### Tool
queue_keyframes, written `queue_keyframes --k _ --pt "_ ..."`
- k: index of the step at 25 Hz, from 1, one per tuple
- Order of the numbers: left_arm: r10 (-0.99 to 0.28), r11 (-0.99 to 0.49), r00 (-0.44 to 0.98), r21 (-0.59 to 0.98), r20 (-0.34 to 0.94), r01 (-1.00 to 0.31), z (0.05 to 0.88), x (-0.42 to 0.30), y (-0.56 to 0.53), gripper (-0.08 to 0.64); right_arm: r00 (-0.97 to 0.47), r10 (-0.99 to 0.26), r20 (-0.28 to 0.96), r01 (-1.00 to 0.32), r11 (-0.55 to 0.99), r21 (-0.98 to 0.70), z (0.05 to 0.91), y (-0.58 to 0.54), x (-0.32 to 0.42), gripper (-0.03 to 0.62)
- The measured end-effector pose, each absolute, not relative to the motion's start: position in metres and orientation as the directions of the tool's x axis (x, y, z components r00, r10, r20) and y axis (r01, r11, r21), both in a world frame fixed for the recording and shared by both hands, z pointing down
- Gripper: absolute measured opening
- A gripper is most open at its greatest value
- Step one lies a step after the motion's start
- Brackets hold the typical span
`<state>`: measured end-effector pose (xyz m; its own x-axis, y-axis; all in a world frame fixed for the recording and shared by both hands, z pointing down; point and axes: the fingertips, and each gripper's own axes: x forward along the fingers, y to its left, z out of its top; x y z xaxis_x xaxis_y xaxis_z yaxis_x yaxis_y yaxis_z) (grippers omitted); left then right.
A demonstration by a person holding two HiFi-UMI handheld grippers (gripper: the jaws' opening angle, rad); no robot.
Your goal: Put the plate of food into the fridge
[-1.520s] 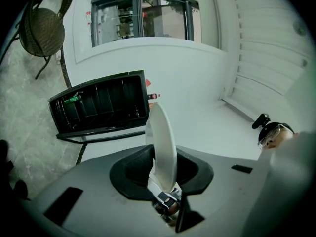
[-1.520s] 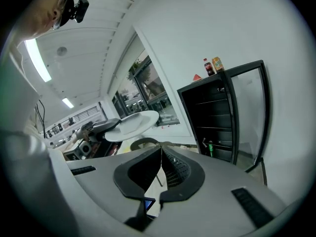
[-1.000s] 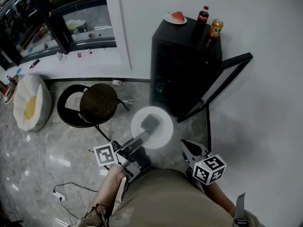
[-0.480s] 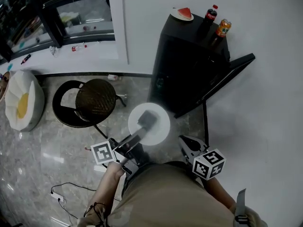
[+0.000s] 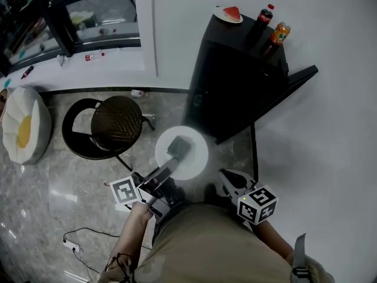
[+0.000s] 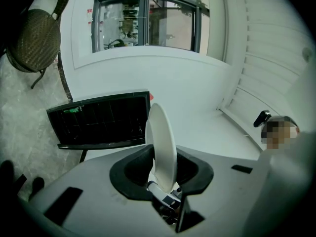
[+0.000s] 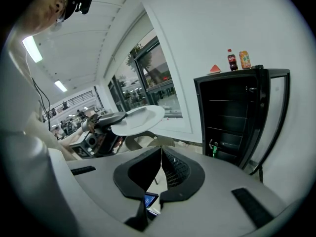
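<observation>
My left gripper [image 5: 175, 148] is shut on the rim of a white plate [image 5: 189, 159], which it holds level in front of me; the plate's top looks bare. In the left gripper view the plate [image 6: 162, 142] stands edge-on between the jaws. The black fridge [image 5: 232, 81] stands ahead against the wall, its glass door [image 5: 277, 102] swung open to the right. A small plate with a watermelon slice [image 5: 228, 15] sits on the fridge top. My right gripper [image 5: 227, 180] hangs shut and empty at my right side, and its view shows dark shelves inside the fridge [image 7: 232, 122].
A cola bottle [image 5: 265, 16] and an orange can [image 5: 281, 33] stand on the fridge top beside the watermelon. A round wicker stool [image 5: 118, 121] stands to the left of the plate. A white and yellow cushion [image 5: 23, 131] lies at the far left.
The whole view has shifted a little: the plate and both grippers sit slightly further left and higher in the picture. The left grip on the plate is unchanged.
</observation>
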<state>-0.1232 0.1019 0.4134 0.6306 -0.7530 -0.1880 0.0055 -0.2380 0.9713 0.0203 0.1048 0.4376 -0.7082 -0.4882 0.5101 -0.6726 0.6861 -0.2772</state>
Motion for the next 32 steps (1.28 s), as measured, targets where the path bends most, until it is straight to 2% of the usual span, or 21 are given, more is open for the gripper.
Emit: queue_keyframes --k 13,21,32 --pt "-0.782 -0.241 0.599 0.97 -0.171 -0.038 0.401 -0.112 0.087 0.083 -0.752 -0.453 0.478 -0.627 0.715 -0.309 0.435 0.083 0.024 0.023" --pt "-0.792 -0.243 0.586 0.969 -0.171 -0.045 0.397 -0.076 0.047 0.083 -0.777 -0.421 0.468 -0.604 0.71 -0.363 0.443 0.041 0.057 0.021" --pt "-0.777 -0.236 0.612 0.97 -0.148 -0.064 0.39 -0.028 -0.003 0.083 -0.784 -0.441 0.436 -0.607 0.689 -0.395 0.444 -0.014 0.102 0.023"
